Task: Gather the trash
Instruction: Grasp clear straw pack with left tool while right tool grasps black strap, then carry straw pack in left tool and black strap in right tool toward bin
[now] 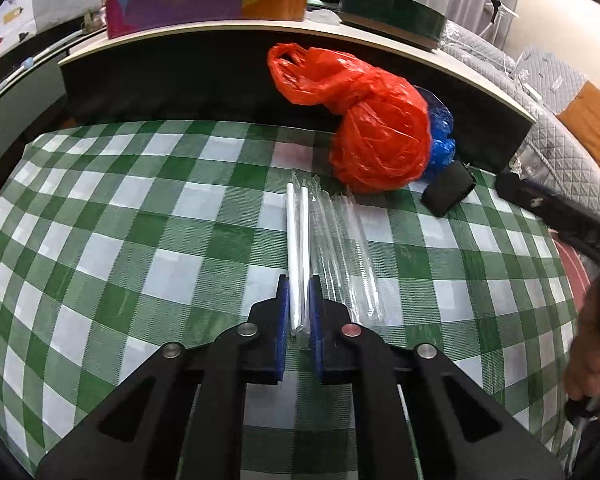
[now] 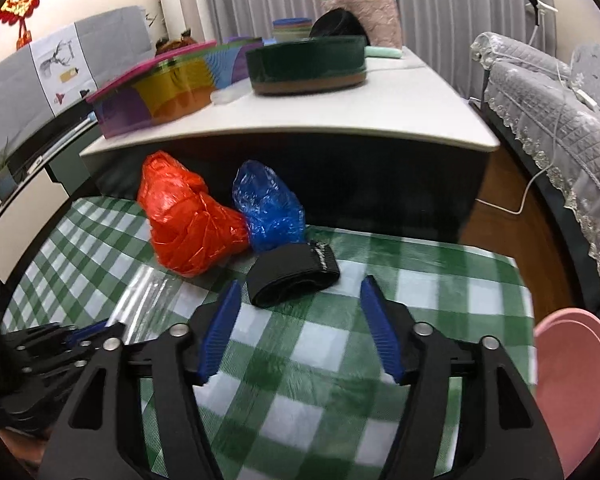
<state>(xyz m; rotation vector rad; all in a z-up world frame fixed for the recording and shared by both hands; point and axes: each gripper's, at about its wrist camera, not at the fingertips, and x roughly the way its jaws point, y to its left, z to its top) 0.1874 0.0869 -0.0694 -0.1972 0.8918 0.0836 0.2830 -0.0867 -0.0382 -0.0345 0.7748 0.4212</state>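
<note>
My left gripper is shut on two white straws in clear sleeves, which lie lengthwise on the green checked cloth. Several empty clear sleeves lie just right of them. A crumpled red plastic bag and a blue plastic bag sit at the far edge of the cloth. In the right wrist view my right gripper is open and empty. A black folded strap lies just past its fingertips, with the red bag and blue bag behind it.
A white-topped table with dark sides rises behind the cloth, carrying a multicoloured box and a dark green round tin. A pink round object stands off the cloth's right edge. A grey quilted sofa lies further right.
</note>
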